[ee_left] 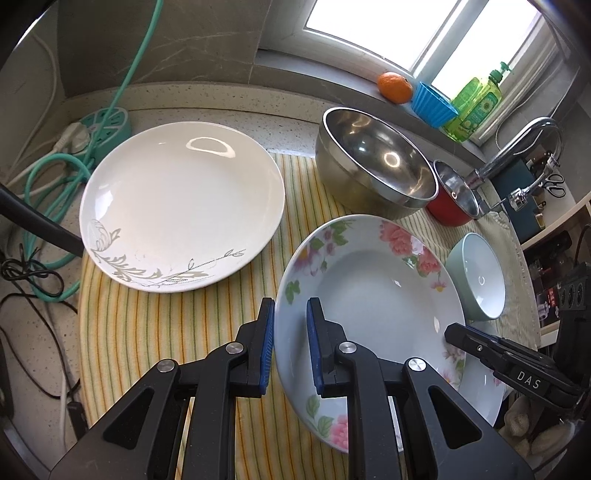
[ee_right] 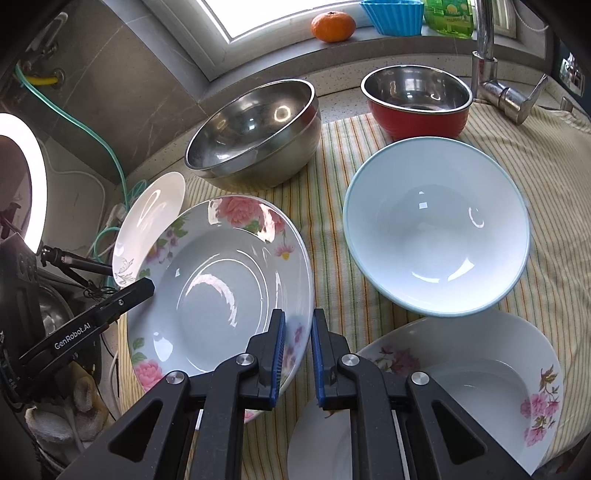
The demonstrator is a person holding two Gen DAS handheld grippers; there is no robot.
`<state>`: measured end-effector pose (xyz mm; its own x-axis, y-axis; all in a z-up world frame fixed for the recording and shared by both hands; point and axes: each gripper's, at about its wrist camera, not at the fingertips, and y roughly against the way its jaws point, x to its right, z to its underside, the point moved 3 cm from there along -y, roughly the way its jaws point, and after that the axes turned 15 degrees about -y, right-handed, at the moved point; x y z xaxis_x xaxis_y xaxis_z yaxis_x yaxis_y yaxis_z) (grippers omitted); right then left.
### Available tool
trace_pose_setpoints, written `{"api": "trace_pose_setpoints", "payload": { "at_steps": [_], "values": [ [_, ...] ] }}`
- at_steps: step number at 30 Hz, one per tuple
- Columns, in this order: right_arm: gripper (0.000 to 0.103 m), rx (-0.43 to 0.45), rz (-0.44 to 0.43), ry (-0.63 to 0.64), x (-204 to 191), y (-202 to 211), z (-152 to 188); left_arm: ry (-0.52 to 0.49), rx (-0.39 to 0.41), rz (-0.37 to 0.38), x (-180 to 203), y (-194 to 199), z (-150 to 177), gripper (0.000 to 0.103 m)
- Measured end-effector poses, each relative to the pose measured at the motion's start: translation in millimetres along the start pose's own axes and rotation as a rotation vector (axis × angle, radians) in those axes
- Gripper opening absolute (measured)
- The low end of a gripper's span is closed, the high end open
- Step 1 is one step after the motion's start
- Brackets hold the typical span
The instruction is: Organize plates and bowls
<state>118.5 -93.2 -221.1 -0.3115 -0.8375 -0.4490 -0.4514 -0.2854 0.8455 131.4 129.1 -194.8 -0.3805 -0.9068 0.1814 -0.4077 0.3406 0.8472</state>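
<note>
A flower-rimmed deep plate [ee_left: 369, 295] [ee_right: 221, 288] hangs tilted over the striped cloth, held by both grippers. My left gripper [ee_left: 290, 308] is shut on its left rim, and my right gripper [ee_right: 298, 314] is shut on its right rim. Each gripper also shows in the other's view, the right gripper [ee_left: 456, 332] and the left gripper [ee_right: 144, 288] both at the plate's edge. A white plate with a grey leaf pattern [ee_left: 181, 206] [ee_right: 147, 221] lies to the left. A pale green bowl [ee_left: 480, 277] [ee_right: 436, 229] sits to the right. A second flowered deep plate [ee_right: 480, 384] lies under my right gripper.
A large steel bowl [ee_left: 373, 162] [ee_right: 255, 133] and a red steel-lined bowl [ee_left: 454, 203] [ee_right: 417, 103] stand at the back of the striped cloth [ee_left: 166, 332]. A tap [ee_left: 517, 155] rises beyond them. An orange [ee_right: 332, 26], a blue cup and a green bottle sit on the sill. Hose and cables lie left.
</note>
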Motion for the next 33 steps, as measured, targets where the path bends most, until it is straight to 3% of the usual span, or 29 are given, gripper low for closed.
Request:
{"api": "trace_pose_setpoints", "payload": {
  "at_steps": [33],
  "values": [
    [0.013, -0.070, -0.068, 0.142, 61.4, 61.6, 25.4, 0.172, 0.046, -0.066, 82.7, 40.9, 64.6, 0.015]
  ]
}}
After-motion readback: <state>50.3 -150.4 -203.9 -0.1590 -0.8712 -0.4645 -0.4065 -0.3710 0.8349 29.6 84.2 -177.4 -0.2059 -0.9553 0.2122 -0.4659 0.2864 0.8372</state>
